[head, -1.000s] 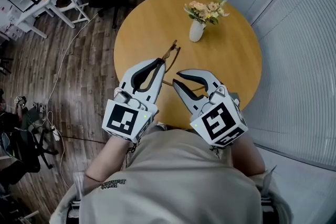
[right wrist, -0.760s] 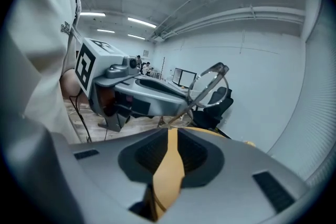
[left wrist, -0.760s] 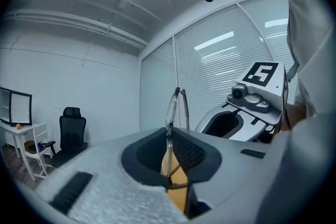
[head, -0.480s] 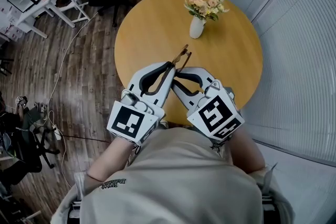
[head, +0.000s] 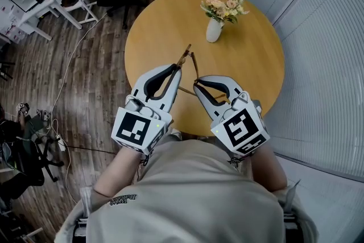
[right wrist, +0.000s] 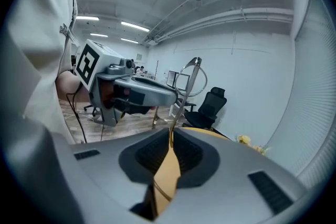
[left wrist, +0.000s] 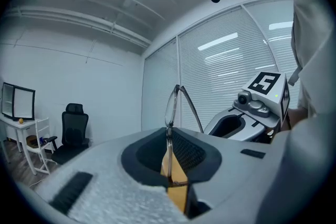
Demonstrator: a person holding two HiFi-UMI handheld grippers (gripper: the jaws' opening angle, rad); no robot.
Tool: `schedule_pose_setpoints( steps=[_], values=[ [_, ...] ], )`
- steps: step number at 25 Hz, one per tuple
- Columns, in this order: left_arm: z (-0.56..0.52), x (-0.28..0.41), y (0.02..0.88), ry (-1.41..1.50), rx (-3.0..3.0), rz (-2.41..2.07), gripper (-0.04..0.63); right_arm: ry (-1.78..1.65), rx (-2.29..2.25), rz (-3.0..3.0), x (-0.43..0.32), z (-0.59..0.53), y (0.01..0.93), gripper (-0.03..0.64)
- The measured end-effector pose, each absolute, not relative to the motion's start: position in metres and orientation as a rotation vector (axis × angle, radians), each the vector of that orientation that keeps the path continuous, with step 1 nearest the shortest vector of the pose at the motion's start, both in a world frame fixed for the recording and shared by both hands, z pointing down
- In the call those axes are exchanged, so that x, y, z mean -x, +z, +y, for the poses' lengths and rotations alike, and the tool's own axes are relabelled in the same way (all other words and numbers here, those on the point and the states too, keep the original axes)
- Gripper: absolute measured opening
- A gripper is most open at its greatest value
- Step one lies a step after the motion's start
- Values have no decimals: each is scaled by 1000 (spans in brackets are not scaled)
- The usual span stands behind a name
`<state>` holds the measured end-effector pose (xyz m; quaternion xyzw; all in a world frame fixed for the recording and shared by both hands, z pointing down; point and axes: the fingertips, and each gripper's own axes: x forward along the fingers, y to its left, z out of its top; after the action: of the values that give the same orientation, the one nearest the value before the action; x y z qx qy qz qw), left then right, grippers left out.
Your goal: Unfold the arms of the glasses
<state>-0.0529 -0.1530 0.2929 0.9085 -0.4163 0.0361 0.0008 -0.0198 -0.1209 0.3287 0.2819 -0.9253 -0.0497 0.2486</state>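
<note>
Left grey two-jaw gripper [head: 177, 67] is pinching the thin brown-rimmed glasses [head: 185, 56] by the front frame, jaws nearly together. The right grey gripper [head: 196, 83] is likewise clamping one slim arm, above the round yellow wooden table [head: 250, 71]. Only the head view is showing that table and its white flower vase [head: 214, 31]; only the gripper views are showing jaws pressing on the frame.

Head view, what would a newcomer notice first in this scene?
The thin-framed glasses stand out, held up over the round wooden table between two grey grippers. The left gripper is shut on the lens frame and the right gripper on one arm. On the table's far side stands a white vase of flowers.
</note>
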Motion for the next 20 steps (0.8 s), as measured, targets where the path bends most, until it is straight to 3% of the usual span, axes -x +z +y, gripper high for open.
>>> schedule_pose_setpoints(
  steps=[13,20],
  values=[
    [-156,71,302,271,-2853,-1351,46,-366,-1062,-2239,-48,-140,295,40],
    [-162,74,315,321,-2810,-1362,46,-350,-1072,-2297,-46,-147,289,40]
  ],
)
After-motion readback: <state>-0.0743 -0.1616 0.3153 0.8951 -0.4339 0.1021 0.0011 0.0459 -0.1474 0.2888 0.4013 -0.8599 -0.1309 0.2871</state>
